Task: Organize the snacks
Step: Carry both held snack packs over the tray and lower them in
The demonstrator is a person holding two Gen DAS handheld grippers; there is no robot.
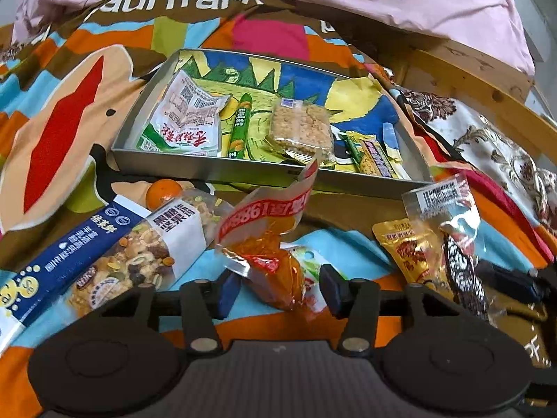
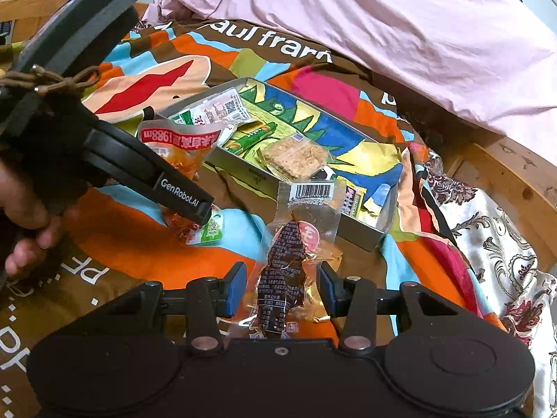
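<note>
A grey tin box [image 1: 216, 170] [image 2: 348, 230] with a colourful lining sits on the patterned bedspread and holds several snacks, among them a white-green packet [image 1: 184, 118] and a cereal bar [image 1: 301, 129]. My left gripper [image 1: 280, 292] is shut on an orange-red snack packet [image 1: 275, 261] [image 2: 177, 153], held upright in front of the box. My right gripper [image 2: 283, 289] is shut on a clear packet with a dark label [image 2: 289, 264] [image 1: 459, 261], held upright to the right of the left one.
A blue stick pack [image 1: 69, 254], a nut bar [image 1: 149, 250] and an orange fruit [image 1: 163, 191] lie on the bedspread at left. A gold packet [image 1: 407, 247] lies at right. A pink pillow [image 2: 383, 17] lies behind the box. A wooden bed frame [image 2: 515, 181] runs along the right.
</note>
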